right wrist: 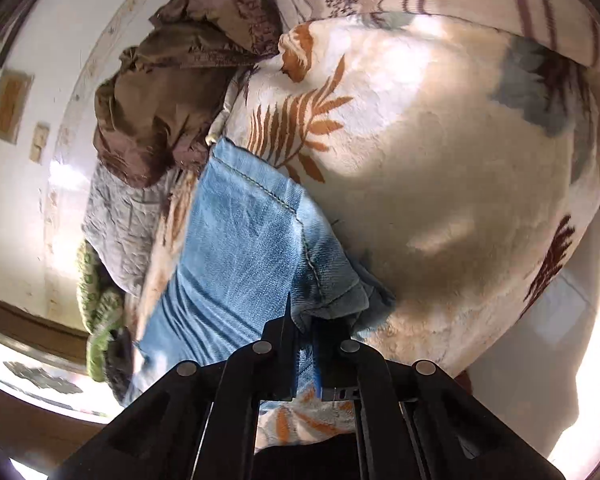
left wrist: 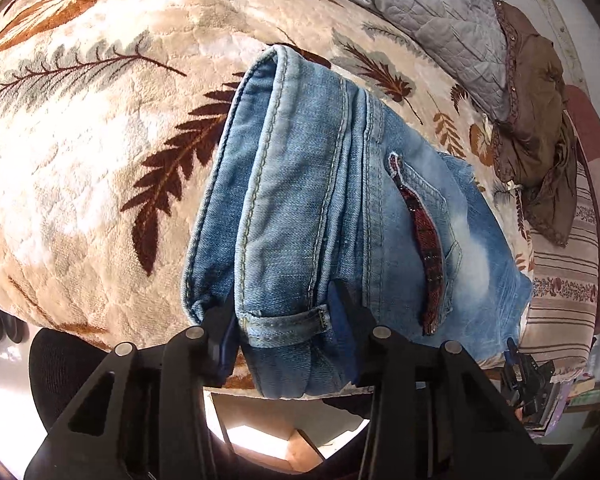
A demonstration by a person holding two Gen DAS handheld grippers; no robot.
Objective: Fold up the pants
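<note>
Since both sets of jaws are pinched onto denim, the jeans [left wrist: 320,200] look mid-fold: the left gripper [left wrist: 284,340] is clamped on the bunched waistband by a belt loop [left wrist: 288,320], and the right gripper [right wrist: 304,340] has its jaws nipped tight on a hemmed edge of the same jeans. Holding two ends like that probably keeps the layers lined up while they get laid over. The pants sit partly folded on the leaf-print blanket [left wrist: 100,140] near the bed's edge, with a brown garment [left wrist: 536,128] and grey quilted pillow [left wrist: 428,12] further back.
</note>
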